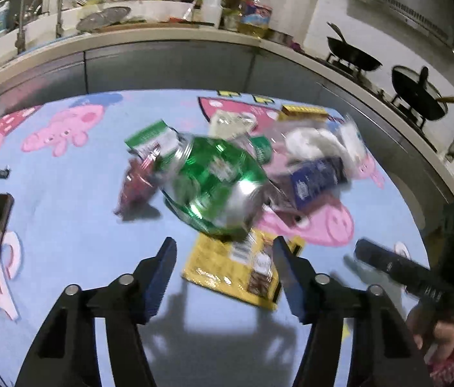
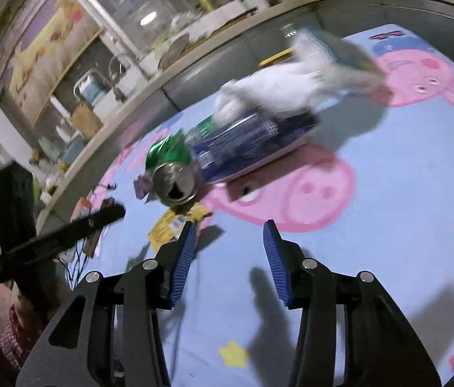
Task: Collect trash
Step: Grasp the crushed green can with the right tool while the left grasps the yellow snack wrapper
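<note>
My left tongs (image 1: 223, 254) and right tongs (image 2: 228, 235) gape empty over the desk (image 1: 65, 225). The can (image 1: 214, 180) lies mid-heap just ahead: light, slick, dentable, I judge; grip across its body.

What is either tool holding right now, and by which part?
Nothing. Left tool and right tool are both open with empty gaps. The green can lies on the table ahead, untouched.

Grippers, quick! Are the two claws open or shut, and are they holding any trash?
Left gripper: open, holding nothing; the green can lies ahead of it.
Right gripper: open, holding nothing.
</note>
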Action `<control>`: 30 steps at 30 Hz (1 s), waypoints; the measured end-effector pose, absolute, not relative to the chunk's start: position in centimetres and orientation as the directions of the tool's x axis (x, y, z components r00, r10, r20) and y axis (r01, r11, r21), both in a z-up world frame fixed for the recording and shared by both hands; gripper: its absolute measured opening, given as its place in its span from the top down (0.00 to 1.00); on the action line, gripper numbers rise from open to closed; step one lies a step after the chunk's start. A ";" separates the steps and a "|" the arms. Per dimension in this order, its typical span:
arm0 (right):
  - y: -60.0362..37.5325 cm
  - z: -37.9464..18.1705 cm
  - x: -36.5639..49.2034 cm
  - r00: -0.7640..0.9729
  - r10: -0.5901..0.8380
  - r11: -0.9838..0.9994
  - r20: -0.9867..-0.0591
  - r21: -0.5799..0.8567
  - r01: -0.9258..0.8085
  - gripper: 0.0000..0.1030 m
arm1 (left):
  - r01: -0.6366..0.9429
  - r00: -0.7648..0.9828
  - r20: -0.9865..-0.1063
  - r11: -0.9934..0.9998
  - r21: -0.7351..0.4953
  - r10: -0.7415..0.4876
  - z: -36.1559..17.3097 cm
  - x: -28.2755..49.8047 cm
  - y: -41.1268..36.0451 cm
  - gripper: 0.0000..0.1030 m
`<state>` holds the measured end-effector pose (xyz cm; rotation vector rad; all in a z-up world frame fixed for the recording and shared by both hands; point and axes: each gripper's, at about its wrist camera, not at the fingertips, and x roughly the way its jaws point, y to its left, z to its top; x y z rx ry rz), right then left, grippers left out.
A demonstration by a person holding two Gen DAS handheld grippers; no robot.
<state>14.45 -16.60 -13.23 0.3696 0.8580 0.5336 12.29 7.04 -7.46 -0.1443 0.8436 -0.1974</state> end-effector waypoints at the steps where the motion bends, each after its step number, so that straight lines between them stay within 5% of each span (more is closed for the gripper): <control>1: -15.6 -12.8 14.6 0.531 0.589 0.805 -0.609 0.503 -0.315 0.58 | 0.111 0.653 -0.720 0.970 -0.217 -0.236 -7.4 12.6 7.6 0.41; 8: -9.8 -8.7 17.7 0.500 0.597 0.797 -0.627 0.393 -0.459 0.53 | 0.073 0.608 -0.725 0.932 -0.355 -0.324 -9.7 13.0 11.8 0.56; 18: -2.7 -10.3 29.6 0.217 0.479 0.811 -0.850 0.334 -0.481 0.51 | 0.114 0.451 -0.686 0.798 -0.591 -0.572 -13.4 10.1 12.3 0.57; 25: -1.6 -12.4 28.8 0.203 0.472 0.804 -0.858 0.324 -0.499 0.73 | 0.030 0.391 -0.590 0.651 -0.759 -0.706 -15.7 11.7 11.7 0.41; 28: -2.5 -12.5 27.7 0.238 0.497 0.802 -0.835 0.337 -0.493 0.77 | -0.002 0.403 -0.551 0.602 -0.799 -0.730 -16.1 12.9 11.7 0.41; 30: -3.2 -12.4 27.5 0.252 0.524 0.799 -0.814 0.368 -0.475 0.81 | -0.020 0.422 -0.564 0.615 -0.788 -0.710 -16.2 13.6 11.3 0.57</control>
